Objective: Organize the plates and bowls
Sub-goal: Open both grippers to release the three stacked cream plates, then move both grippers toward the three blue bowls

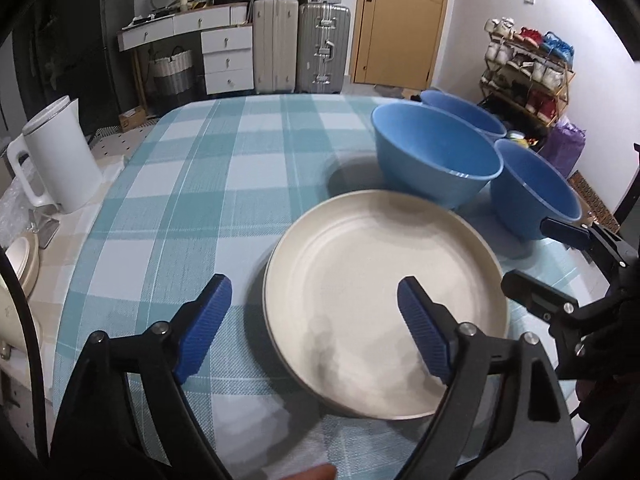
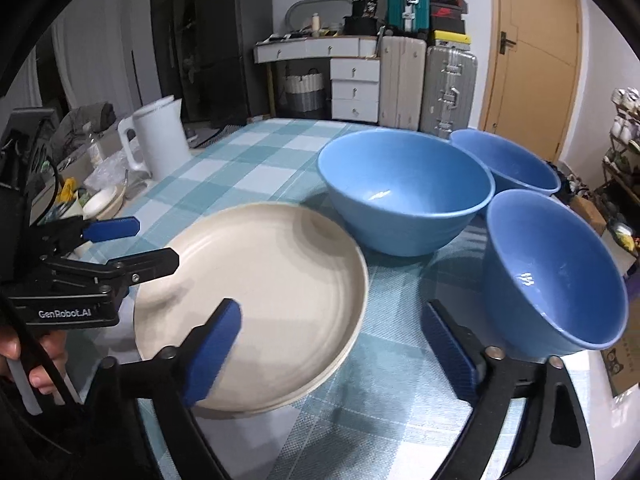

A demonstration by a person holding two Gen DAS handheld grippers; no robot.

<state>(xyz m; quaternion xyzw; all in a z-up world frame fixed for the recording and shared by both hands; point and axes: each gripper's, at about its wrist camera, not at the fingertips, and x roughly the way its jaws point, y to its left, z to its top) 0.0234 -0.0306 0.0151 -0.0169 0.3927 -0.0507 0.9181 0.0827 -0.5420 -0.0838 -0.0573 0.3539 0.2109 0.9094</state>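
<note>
A stack of cream plates point(image 1: 380, 300) point(image 2: 260, 296) lies on the checked tablecloth. Three blue bowls stand behind and right of it: a large one point(image 1: 436, 156) point(image 2: 404, 192), a far one point(image 1: 464, 114) point(image 2: 508, 164) and a near right one point(image 1: 532, 188) point(image 2: 552, 276). My left gripper point(image 1: 316, 328) is open and empty, its right finger over the plate, its left finger over the cloth. My right gripper point(image 2: 332, 356) is open and empty, between the plates and the near right bowl. Each gripper also shows in the other's view, the right point(image 1: 552, 256), the left point(image 2: 124, 244).
A white kettle point(image 1: 60, 160) point(image 2: 160, 140) stands at the table's left edge, with a cream dish point(image 1: 22, 260) point(image 2: 102, 202) and clutter beside it. Suitcases point(image 1: 300, 48), drawers and a door stand behind the table point(image 1: 224, 160). A shoe rack point(image 1: 528, 68) is at the right.
</note>
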